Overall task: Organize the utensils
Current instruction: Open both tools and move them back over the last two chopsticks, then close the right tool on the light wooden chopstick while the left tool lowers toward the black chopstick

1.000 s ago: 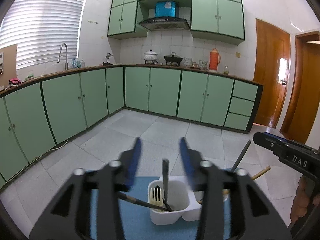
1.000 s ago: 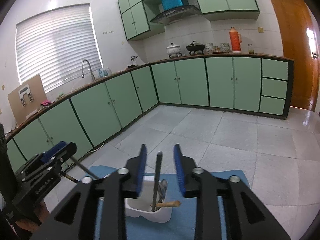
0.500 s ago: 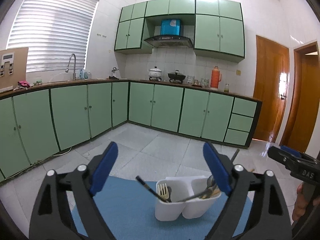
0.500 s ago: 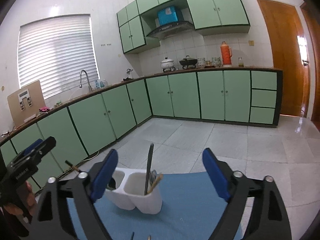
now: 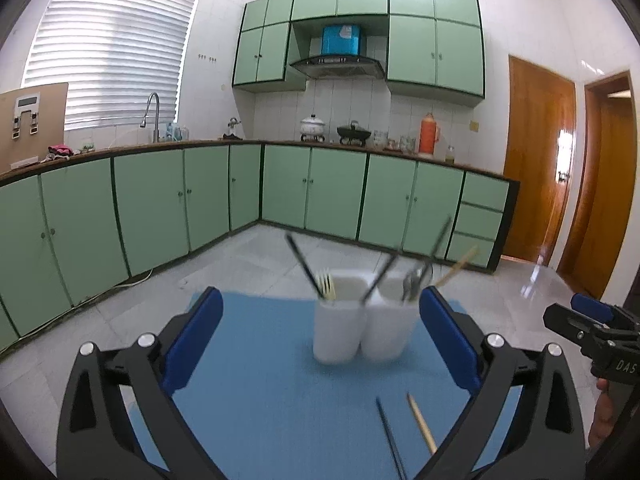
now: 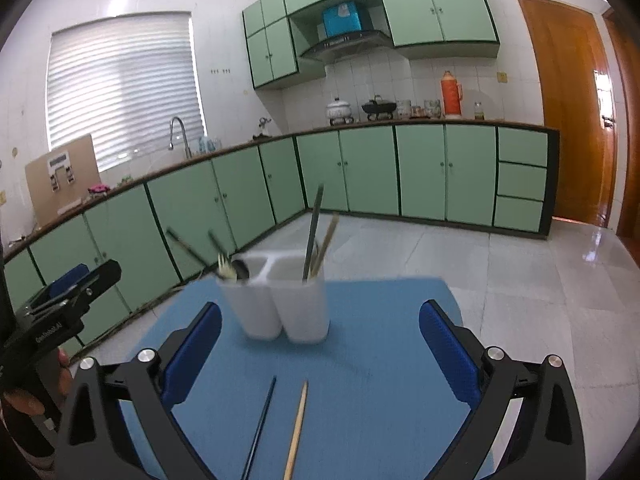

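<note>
1. Utensils stand in a white two-compartment holder point(image 5: 360, 330) on a blue mat point(image 5: 260, 380), toward the mat's far side.
2. From the left wrist view, the holder's left compartment has a pale fork point(image 5: 326, 284) and a dark chopstick point(image 5: 302, 264) leaning left; the right compartment has metal cutlery point(image 5: 412, 280), a dark stick and a wooden chopstick point(image 5: 458, 265) leaning right. The holder is motion-blurred, so finer detail cannot be told.
3. Two loose chopsticks lie flat on the mat nearer the cameras, well apart from the holder: a black chopstick point(image 6: 260, 424) and, just beside it, a wooden one point(image 6: 297, 426), roughly parallel and not touching.
4. Left gripper point(image 5: 320, 342): its blue-padded jaws are opening and stand wide, with nothing pressed between the pads; the holder appears beyond them, untouched.
5. Right gripper point(image 6: 320, 342): jaws likewise opening, spread wide and holding nothing, the loose chopsticks lying below and between them.
6. Each gripper shows at the edge of the other's view, with part of a hand point(image 6: 24, 396) around its handle.
7. Beyond the mat are a pale tiled floor point(image 6: 520, 272), green cabinets point(image 5: 160, 200) and a wooden door point(image 6: 568, 100).
</note>
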